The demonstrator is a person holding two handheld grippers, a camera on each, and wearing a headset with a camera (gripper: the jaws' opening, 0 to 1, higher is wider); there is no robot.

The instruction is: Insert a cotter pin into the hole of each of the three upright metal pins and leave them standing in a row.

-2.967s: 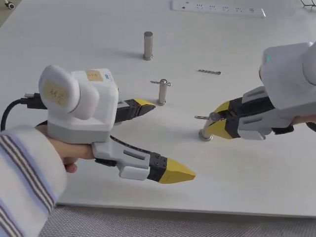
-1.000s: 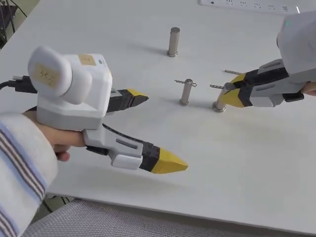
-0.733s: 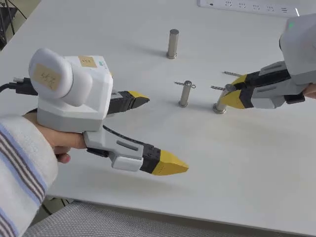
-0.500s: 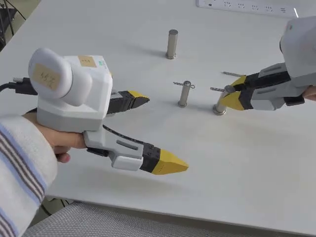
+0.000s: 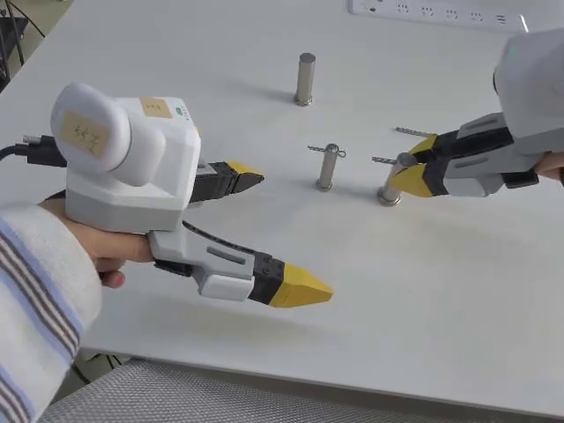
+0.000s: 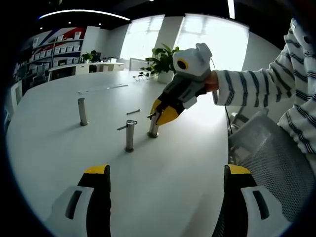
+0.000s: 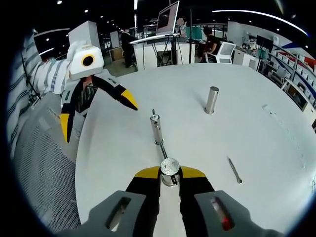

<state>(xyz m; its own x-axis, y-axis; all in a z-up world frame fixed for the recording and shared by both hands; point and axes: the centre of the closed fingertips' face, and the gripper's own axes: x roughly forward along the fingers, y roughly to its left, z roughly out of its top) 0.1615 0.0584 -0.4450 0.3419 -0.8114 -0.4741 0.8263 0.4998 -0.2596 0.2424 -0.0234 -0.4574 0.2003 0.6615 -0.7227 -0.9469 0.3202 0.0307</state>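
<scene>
Right tool (image 7: 170, 174) is clamping the head of the rightmost pin (image 5: 388, 189), with the jaws closed on either side of it. That pin is standing upright on the bench (image 5: 441, 291), its flared base on the surface. It's a short polished steel cylinder. The first cotter pin (image 5: 382, 160) is sticking out sideways near its top, pointing toward the middle pin (image 5: 327, 172).

Middle pin is standing upright just beside the gripped one and isn't touching it. It has the same polished finish. The second cotter pin (image 5: 322, 149) is crossing through it near the top and showing on both sides, looped end facing the right tool.

Far pin (image 5: 304, 79) is standing upright well apart from the other two, toward the back of the bench, and is showing as a plain cylinder. The three aren't forming a straight line.

Loose cotter pin (image 5: 413, 132) is lying flat on the bench just beyond the right tool: thin, grey and straight.

Left tool (image 5: 275, 231) is hanging over the near-left part of the bench, jaws spread wide and gripping nothing, well apart from all the pins. In the left gripper view its yellow tips are framing all three pins ahead. A striped sleeve (image 5: 35, 291) is showing behind it.

A power strip (image 5: 432, 12) is lying along the far edge.
</scene>
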